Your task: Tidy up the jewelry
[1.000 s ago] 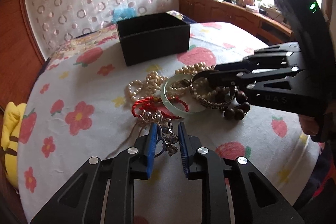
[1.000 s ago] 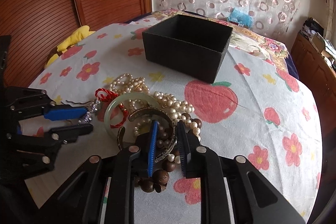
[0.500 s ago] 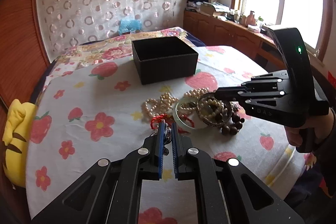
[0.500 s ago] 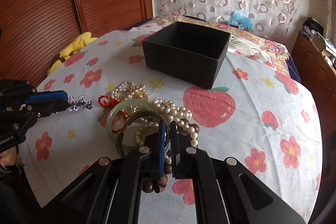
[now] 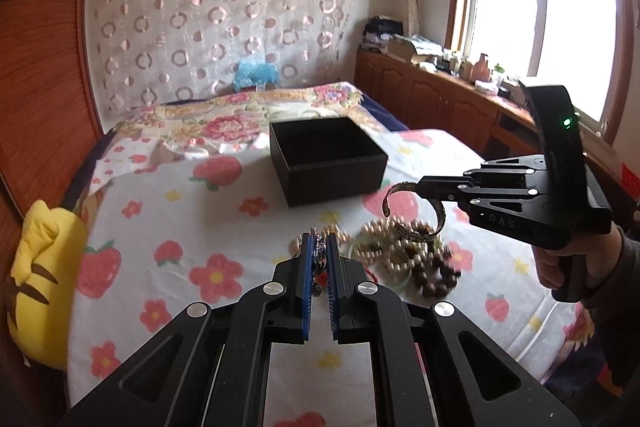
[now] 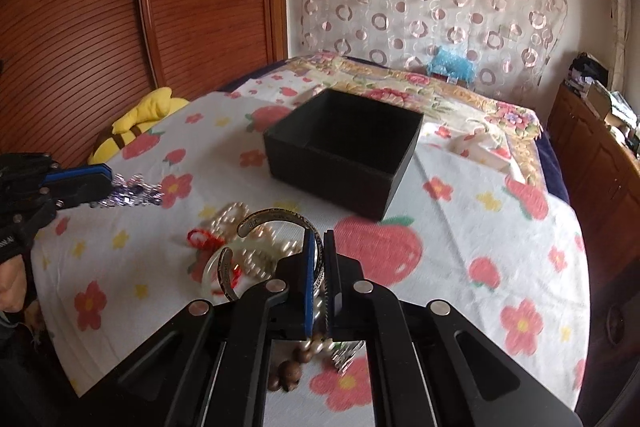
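Box (image 6: 340, 151) interior dark, beads (image 6: 290, 373) half-hidden

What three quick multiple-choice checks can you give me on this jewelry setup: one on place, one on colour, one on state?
1. Where is the black box relative to the jewelry pile?
A. Beyond the pile, apart from it
B. On top of the pile
C. On the floor

2. What colour are the pads on the hand-held gripper fingers?
A. Red
B. Blue
C. Yellow

3. What is the right hand-held gripper doing?
A. Open above the box
B. Shut on the metal cuff bracelet, raised above the pile
C. Shut on the pearl strand

Answers:
1. A, bare flowered cloth shows between box and pile in both views.
2. B, blue strips line the inner faces of the fingers.
3. B, the left wrist view shows the cuff hanging from the closed fingers above the beads; the left hand-held gripper meanwhile pinches a sparkly silver piece.
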Demonstrator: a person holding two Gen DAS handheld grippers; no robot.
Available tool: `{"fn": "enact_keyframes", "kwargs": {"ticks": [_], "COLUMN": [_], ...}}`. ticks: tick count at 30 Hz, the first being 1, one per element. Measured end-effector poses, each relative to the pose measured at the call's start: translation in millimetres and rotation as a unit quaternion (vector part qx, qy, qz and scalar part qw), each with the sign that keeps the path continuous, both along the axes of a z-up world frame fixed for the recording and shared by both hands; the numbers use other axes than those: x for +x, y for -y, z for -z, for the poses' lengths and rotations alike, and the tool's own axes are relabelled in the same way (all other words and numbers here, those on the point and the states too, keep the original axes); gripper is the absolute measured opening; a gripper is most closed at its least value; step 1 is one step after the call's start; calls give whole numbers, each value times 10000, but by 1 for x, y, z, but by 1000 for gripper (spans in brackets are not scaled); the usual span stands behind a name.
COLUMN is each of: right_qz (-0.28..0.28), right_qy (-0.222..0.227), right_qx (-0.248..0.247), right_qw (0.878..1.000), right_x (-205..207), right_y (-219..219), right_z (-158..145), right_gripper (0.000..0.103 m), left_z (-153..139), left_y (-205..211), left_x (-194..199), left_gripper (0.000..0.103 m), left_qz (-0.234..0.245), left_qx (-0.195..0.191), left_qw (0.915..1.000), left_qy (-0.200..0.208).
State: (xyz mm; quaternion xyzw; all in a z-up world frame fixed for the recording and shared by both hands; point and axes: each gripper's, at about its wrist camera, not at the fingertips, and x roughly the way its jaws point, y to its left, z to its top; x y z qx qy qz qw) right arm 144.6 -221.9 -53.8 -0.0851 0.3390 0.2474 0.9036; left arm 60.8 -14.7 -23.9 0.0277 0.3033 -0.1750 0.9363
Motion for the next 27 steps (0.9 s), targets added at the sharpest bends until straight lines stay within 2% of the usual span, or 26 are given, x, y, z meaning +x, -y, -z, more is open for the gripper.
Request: {"fn": "enact_keyframes", "kwargs": {"ticks": [8, 14, 20, 24, 27], "right_qz": [183, 185, 37, -120, -132], "right_qy": [122, 121, -102, -225, -159], "right_qx": [85, 200, 267, 335, 344], "right_qw": [9997, 9996, 9996, 9991, 9992], "right_x": [48, 91, 126, 133, 130], "right_y": [8, 5, -2, -4, 2], "right_z": [-17, -19, -2, 8, 5], "right_gripper": [5, 5, 6, 10, 13], "left_z": [-35, -54, -66, -68, -63], "left_y": [-1, 7, 19, 32, 40], "left_x": [29, 70, 115, 145, 165], "left_gripper": [6, 6, 6, 6, 6], "left_qz": [-35, -59, -26, 35, 87], "left_qx": [-24, 52, 103, 115, 119], "left_qw": [9995, 9989, 9987, 9987, 9991], "left_qy": [323, 466, 501, 492, 406]}}
